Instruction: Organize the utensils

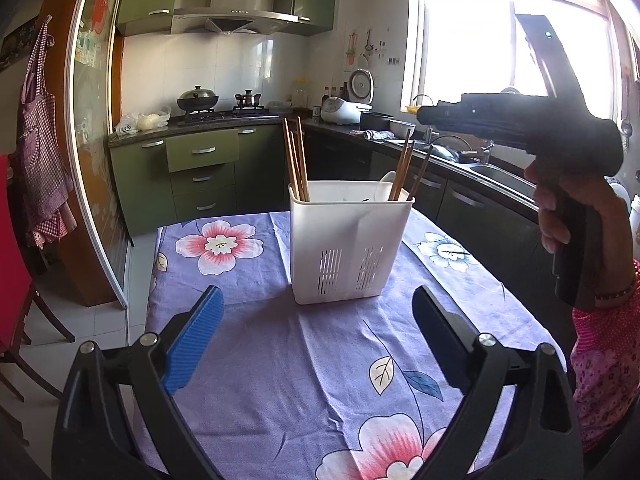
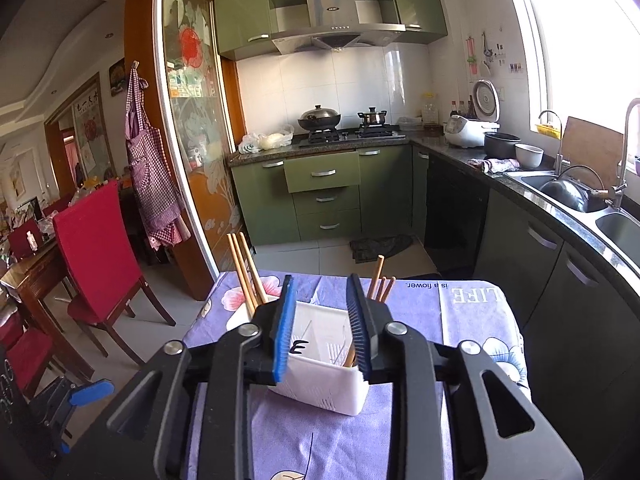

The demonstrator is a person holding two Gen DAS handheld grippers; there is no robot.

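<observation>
A white slotted utensil holder [image 1: 352, 240] stands on the flowered purple cloth [image 1: 280, 368]. Wooden chopsticks lean in its left corner [image 1: 297, 160] and its right corner [image 1: 404, 168], with a white spoon [image 1: 386, 179] beside the right ones. My left gripper [image 1: 317, 294] is low in front of the holder, open wide and empty. My right gripper [image 2: 321, 280] hovers over the holder [image 2: 320, 380], open, with nothing between its blue pads [image 2: 283, 328]. Through the gap I see a black fork tip [image 2: 300, 346] and a wooden stick [image 2: 350, 354] inside. In the left wrist view a hand [image 1: 560, 216] holds it.
Red chairs [image 2: 96, 248] and a wooden dining table [image 2: 28, 276] stand left of the clothed table. Green cabinets, a stove with pots [image 2: 320, 118] and a sink [image 2: 568, 196] line the back and right. The cloth's far edge [image 2: 360, 276] drops to tiled floor.
</observation>
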